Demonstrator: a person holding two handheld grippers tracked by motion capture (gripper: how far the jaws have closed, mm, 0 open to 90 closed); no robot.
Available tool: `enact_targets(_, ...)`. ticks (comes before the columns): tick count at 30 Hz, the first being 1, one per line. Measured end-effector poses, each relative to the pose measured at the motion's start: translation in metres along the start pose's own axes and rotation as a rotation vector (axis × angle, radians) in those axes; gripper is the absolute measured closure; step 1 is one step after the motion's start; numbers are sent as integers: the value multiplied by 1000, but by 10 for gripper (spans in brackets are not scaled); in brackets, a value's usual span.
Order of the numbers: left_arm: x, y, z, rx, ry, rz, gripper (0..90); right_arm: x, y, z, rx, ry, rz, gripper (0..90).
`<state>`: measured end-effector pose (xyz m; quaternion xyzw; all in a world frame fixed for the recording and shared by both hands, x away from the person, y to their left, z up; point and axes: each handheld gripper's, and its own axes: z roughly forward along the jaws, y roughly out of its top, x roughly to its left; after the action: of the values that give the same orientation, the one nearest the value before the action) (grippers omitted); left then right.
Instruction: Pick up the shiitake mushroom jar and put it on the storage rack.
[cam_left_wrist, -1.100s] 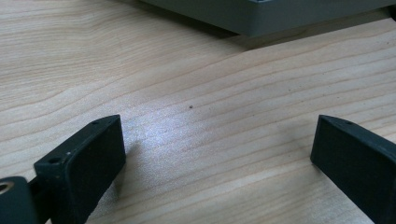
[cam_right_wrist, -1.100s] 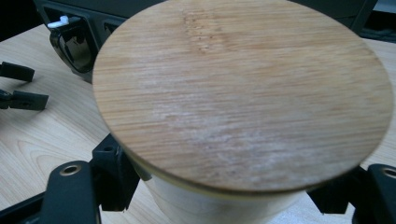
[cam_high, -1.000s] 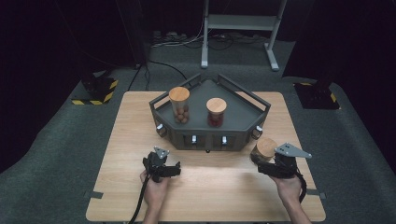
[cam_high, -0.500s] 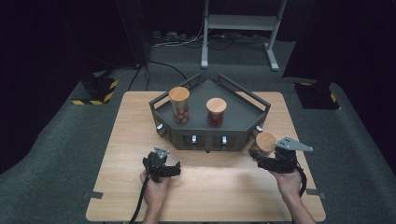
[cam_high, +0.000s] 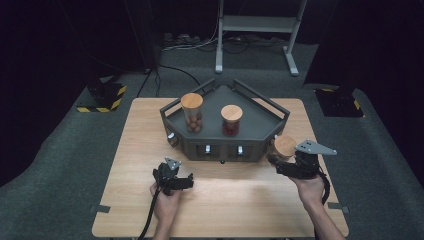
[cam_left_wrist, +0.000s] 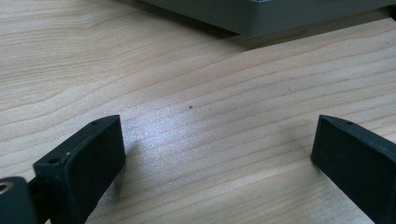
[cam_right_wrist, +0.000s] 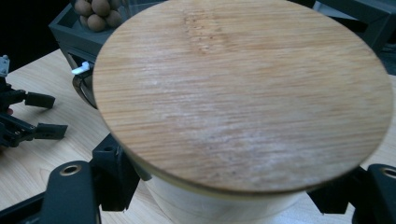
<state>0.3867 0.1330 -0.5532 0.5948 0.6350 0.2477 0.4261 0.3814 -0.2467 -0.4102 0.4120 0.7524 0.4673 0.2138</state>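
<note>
A glass jar with a round wooden lid (cam_high: 286, 146) sits in my right gripper (cam_high: 283, 160), which is shut on its body just off the tray's right front corner. In the right gripper view the lid (cam_right_wrist: 243, 93) looms large, with a black jaw pressed against each side of the jar below it. My left gripper (cam_high: 187, 181) rests low over the table in front of the tray. Its jaws stand wide open in the left gripper view (cam_left_wrist: 217, 149), with bare wood between them.
A dark grey angular tray (cam_high: 260, 117) stands at the table's middle back. It holds a jar of brown balls (cam_high: 192, 114) and a jar with red contents (cam_high: 231, 120), both wooden-lidded. The tray's base (cam_left_wrist: 261, 16) lies just ahead of the left gripper.
My right gripper has carried the jar a little away from the person, up beside the tray's right front corner. The left gripper has stayed put.
</note>
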Motion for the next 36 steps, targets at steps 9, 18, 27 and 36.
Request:
enact_targets(9, 0, 0, 0, 0, 0, 0, 28, 0, 13, 3, -6, 11, 3, 251)
enact_targets(18, 0, 0, 0, -1, 1, -1, 28, -1, 27, 7, -14, 13, -4, 251)
enact_targets(27, 0, 0, 0, 0, 0, -1, 27, 0, 41, 10, -19, 20, -15, 251)
enact_targets(36, 0, 0, 0, -1, 0, 0, 27, -1, 50, 14, -11, 23, -14, 251)
